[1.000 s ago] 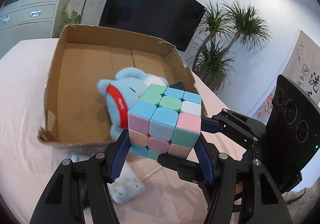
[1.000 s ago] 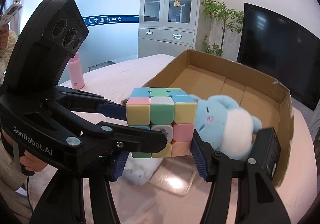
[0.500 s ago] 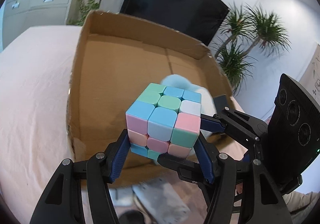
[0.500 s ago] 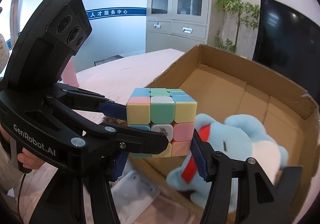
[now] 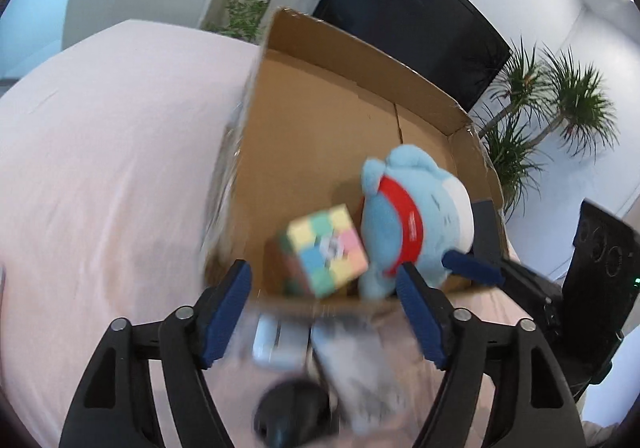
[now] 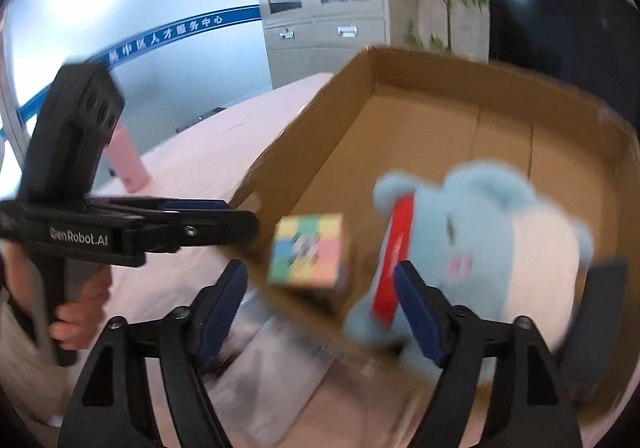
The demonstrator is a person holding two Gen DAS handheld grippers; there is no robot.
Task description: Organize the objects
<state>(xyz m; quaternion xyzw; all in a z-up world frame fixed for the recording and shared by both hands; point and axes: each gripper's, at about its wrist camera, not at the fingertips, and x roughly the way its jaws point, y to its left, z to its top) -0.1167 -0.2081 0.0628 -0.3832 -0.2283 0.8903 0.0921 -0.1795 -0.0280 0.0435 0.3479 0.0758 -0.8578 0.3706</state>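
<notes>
Both grippers stand with jaws apart, nothing between the pads; both sets of jaws have just been opening. The left gripper [image 5: 324,290] sits low in its own view, blue pads spread wide, aimed down over the near wall of the cardboard box [image 5: 320,120]. The right gripper [image 6: 320,288] is posed the same way in its view, blue pads well apart.

The pastel puzzle cube [image 5: 326,250] is free of both tools. It is blurred and tilted on one corner inside the box, close to the near wall. Cannot tell whether it rests on the box floor or is in the air. In the right wrist view the cube [image 6: 310,252] shows a yellow, green, blue and pink face with a small dark logo in the middle.

Just beside the cube, on its right, lies a light-blue plush toy [image 5: 416,216] with a red band and white belly; the two look to be touching or very nearly so. A dark flat object [image 6: 596,332] lies behind the plush against the box's right wall.

The box stands on a table covered in pink cloth [image 5: 100,168]. Blurred pale items [image 5: 280,340] lie on the cloth outside the near wall. A person's hand [image 6: 78,322] grips the left tool's handle. A pink bottle [image 6: 128,160] stands farther back on the table.
</notes>
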